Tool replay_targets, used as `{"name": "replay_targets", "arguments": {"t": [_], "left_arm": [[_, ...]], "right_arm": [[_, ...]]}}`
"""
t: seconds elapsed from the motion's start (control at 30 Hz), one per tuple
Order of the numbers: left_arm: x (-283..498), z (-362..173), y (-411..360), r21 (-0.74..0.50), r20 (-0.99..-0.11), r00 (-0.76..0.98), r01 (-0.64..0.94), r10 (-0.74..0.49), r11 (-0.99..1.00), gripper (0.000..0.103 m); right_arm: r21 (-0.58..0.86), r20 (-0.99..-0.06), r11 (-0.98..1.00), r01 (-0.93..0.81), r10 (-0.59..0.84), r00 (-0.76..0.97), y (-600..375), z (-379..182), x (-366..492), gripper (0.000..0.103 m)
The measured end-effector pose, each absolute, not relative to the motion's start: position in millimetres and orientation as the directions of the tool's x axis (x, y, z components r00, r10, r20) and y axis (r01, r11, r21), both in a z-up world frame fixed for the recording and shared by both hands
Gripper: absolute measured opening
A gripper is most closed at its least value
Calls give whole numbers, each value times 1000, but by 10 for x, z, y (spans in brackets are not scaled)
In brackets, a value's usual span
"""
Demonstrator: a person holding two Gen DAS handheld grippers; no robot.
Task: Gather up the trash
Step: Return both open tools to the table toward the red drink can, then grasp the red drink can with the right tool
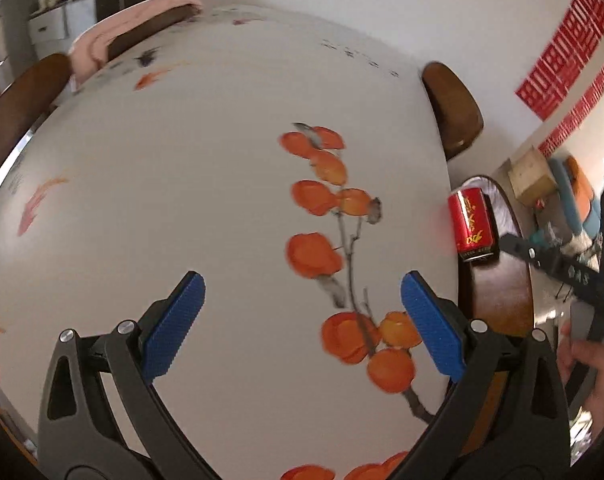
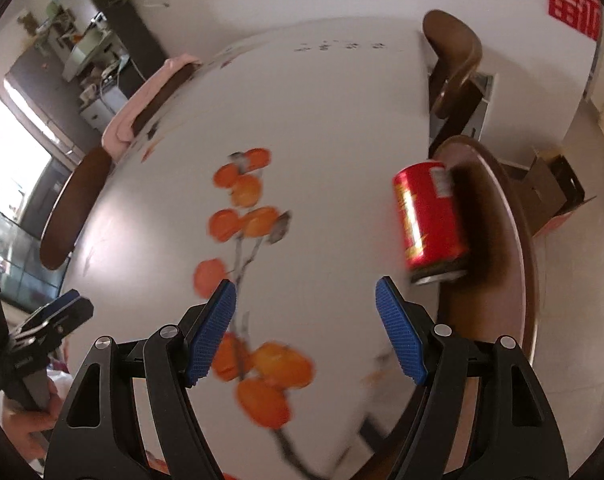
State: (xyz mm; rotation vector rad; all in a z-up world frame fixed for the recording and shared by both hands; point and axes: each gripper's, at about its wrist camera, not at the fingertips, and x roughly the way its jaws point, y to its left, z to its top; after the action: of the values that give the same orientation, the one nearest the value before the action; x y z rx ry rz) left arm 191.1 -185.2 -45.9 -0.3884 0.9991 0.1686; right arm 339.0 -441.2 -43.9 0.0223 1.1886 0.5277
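Observation:
A red drink can [image 1: 471, 225] with gold lettering stands upright at the right edge of a white table [image 1: 182, 160] printed with orange fruit on a branch. It also shows in the right wrist view [image 2: 432, 220], ahead and to the right of my right gripper [image 2: 306, 328]. My right gripper is open and empty, close to the can but apart from it. My left gripper [image 1: 302, 320] is open and empty over the table, well left of the can. The other gripper's body [image 1: 562, 268] shows at the right of the left wrist view.
Brown wooden chairs stand around the table: one behind the can [image 2: 498, 240], one at the far right [image 2: 456, 44], one on the left [image 2: 68, 208]. A pink cloth [image 2: 142, 108] hangs on a far chair. Cardboard boxes [image 2: 558, 192] sit on the floor at right.

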Motion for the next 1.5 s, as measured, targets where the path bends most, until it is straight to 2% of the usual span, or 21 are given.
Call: {"name": "replay_targets", "arguments": {"t": [0.4,0.8,0.93,1.17,1.27,1.33,1.37,1.5], "left_arm": [[2623,-774,-2175,-225,-883,459,-240,-94,944,96],[2960,-1105,-2241,-299,-895,405,-231,-188,926,96],[2997,-1178,-2209,-299,-898,399,-253,-182,920,96],[3031,-1211,-2234,-292,-900,397,-242,-180,925,96],[3054,-1232,-2257,-296,-900,394,-239,-186,925,96],[3066,-1236,-2279,-300,-899,393,-232,-193,925,96],[3070,-1234,-2283,-299,-899,394,-230,-193,926,96],[3056,-1218,-2287,-298,-897,398,-216,-195,930,96]], "right_arm": [[299,-897,889,-346,386,215,-4622,-824,4043,73],[241,-919,890,-387,338,205,-4669,-1027,4422,74],[169,-936,876,-452,287,205,-4514,-1083,4465,79],[35,-956,854,-518,180,232,-4367,-1172,4432,79],[-70,-962,831,-551,90,257,-4247,-1267,4364,79],[-126,-957,827,-547,44,287,-4214,-1318,4341,74],[-144,-954,831,-537,28,300,-4217,-1323,4347,66],[-139,-957,837,-529,25,290,-4238,-1323,4338,65]]}}
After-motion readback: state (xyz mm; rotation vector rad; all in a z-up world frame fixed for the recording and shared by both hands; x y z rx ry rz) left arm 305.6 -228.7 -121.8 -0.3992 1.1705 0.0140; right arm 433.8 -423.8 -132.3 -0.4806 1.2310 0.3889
